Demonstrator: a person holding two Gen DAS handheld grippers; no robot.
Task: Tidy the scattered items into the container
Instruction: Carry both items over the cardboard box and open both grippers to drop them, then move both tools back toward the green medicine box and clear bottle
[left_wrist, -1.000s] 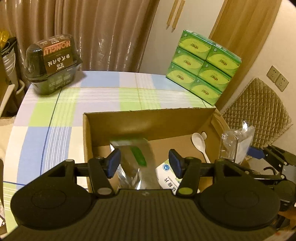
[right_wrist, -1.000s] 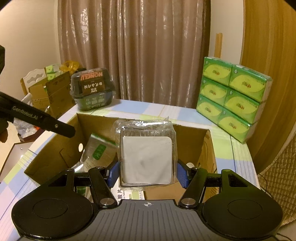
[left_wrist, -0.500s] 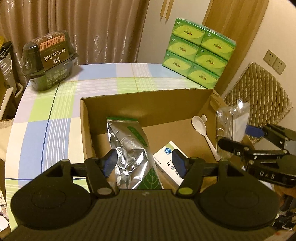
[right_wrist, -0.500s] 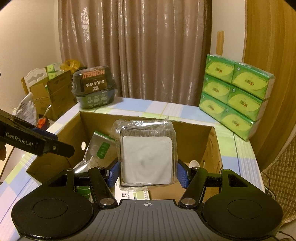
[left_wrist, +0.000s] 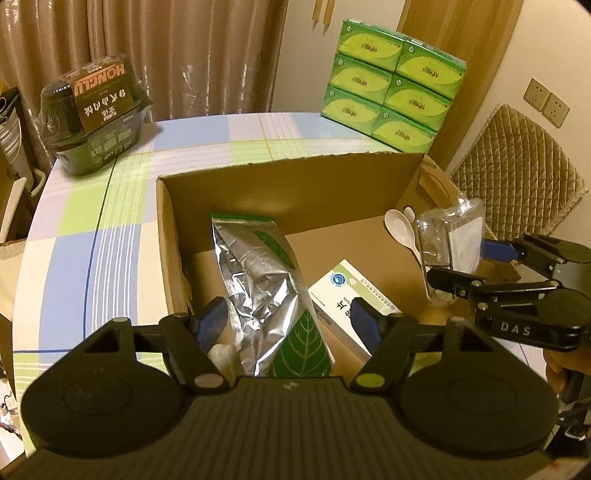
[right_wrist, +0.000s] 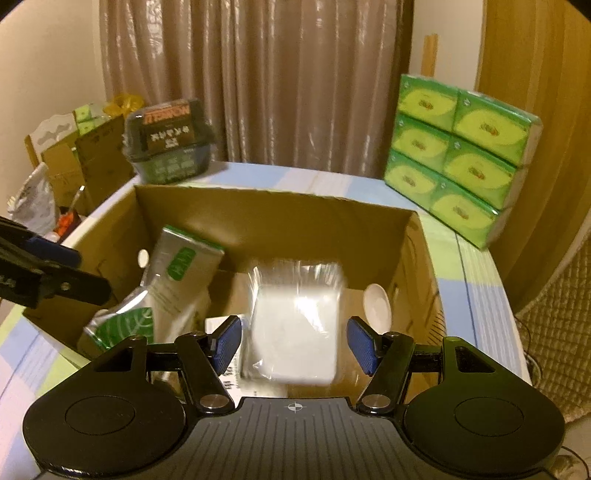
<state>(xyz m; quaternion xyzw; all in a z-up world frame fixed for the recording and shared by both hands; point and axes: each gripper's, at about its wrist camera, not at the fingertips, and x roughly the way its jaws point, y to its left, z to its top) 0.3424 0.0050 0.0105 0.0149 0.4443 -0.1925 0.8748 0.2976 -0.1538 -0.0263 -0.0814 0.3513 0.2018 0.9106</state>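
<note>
1. Left gripper (left_wrist: 288, 318): the fingers are spread and the jaws have just been opening. The foil bag (left_wrist: 258, 273) sits in the gap between them, but neither blue pad is squeezing it.
2. The foil bag is inside the box (left_wrist: 288, 184), on the left side. Its top end leans up toward the back wall and the leaf-print end is down near the gripper.
3. Right gripper (right_wrist: 293, 342): the clear packet (right_wrist: 295, 306) with the white insert is between the fingers, over the open box. It's smeared in the right wrist view, and there looks to be a thin gap on each side between packet and pads. From the left wrist view it sits right up against the fingers. So honestly I can't tell if it's pinched or loose.
4. Also in the box: a white carton (left_wrist: 340, 284) lying flat just right of the foil bag, and a white spoon (left_wrist: 397, 225) over by the right wall.
5. The box stands on the checked table (left_wrist: 92, 229).
6. On the table behind the box there's a dark tub (left_wrist: 96, 114) at the far left and a stack of green tissue packs (left_wrist: 391, 92) at the far right. Both are well apart from the box.
</note>
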